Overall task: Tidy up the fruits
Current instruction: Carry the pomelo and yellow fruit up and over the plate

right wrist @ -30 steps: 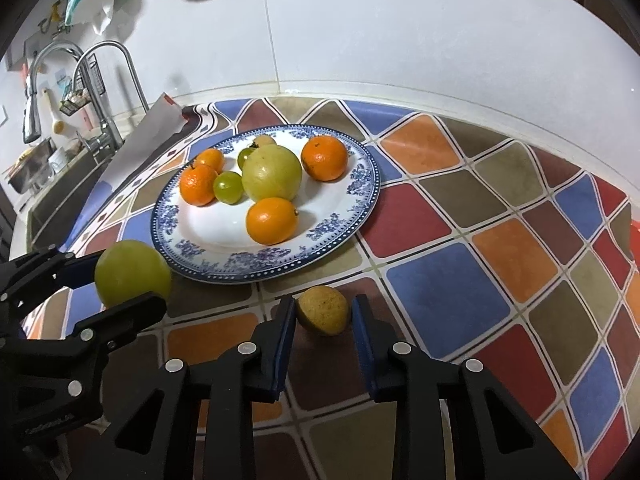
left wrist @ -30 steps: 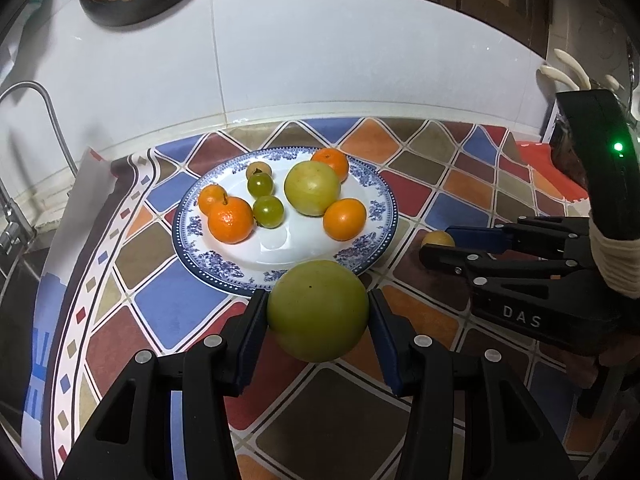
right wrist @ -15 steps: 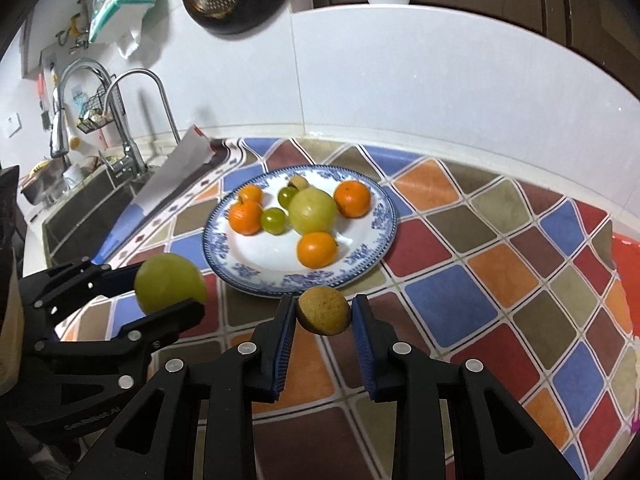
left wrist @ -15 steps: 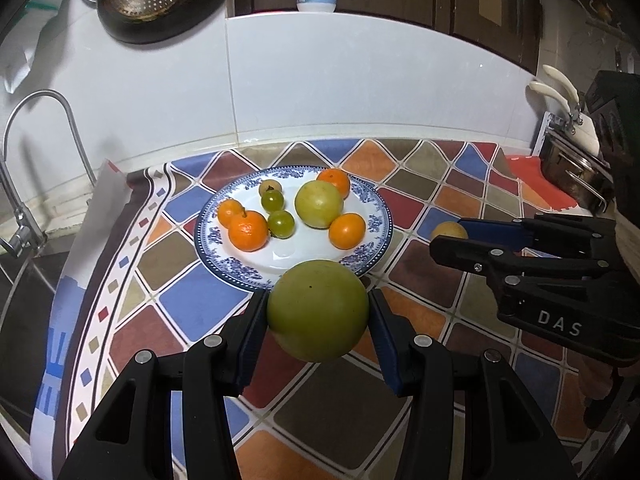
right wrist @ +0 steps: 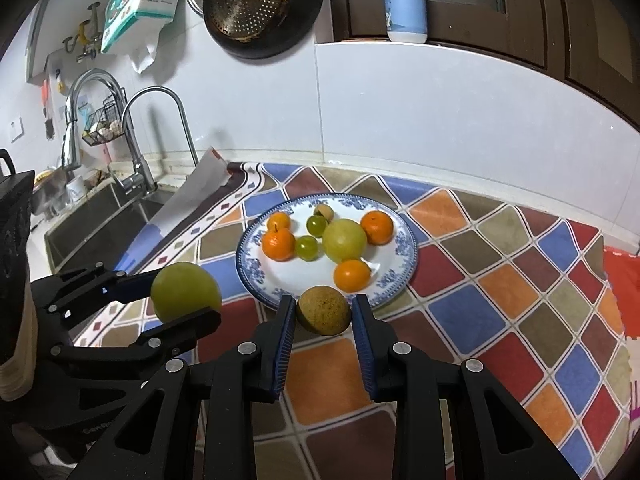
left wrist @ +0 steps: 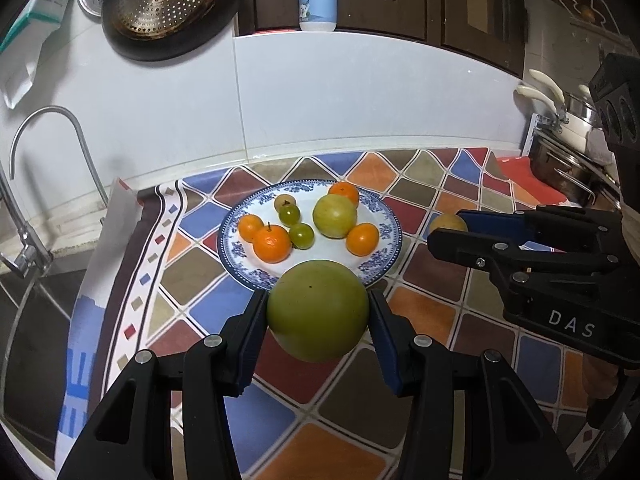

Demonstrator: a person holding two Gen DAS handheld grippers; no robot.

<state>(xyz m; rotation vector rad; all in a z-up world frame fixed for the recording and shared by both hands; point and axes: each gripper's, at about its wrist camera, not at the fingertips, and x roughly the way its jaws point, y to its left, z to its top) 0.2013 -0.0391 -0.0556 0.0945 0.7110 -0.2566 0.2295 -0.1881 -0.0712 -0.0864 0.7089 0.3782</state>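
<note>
My left gripper (left wrist: pixel 318 320) is shut on a large green fruit (left wrist: pixel 318 310), held in the air in front of the plate; it also shows in the right wrist view (right wrist: pixel 185 292). My right gripper (right wrist: pixel 323 318) is shut on a small brownish-yellow fruit (right wrist: pixel 323 309), also lifted, seen to the right of the plate in the left wrist view (left wrist: pixel 448 224). The blue-and-white plate (left wrist: pixel 384 216) holds several oranges (left wrist: pixel 272 243), small green fruits (left wrist: pixel 301 235) and one big green fruit (left wrist: pixel 334 216).
A sink and tap (right wrist: pixel 140 152) lie at the left past the patterned mat edge. Metal pots (left wrist: pixel 568 152) stand at the right. A white tiled wall (left wrist: pixel 360 100) backs the counter; a colander (right wrist: pixel 248 4) hangs above.
Both grippers have risen and pulled back from the plate with their fruits held; the plate looks smaller and farther. Fruits on the plate have not moved.
</note>
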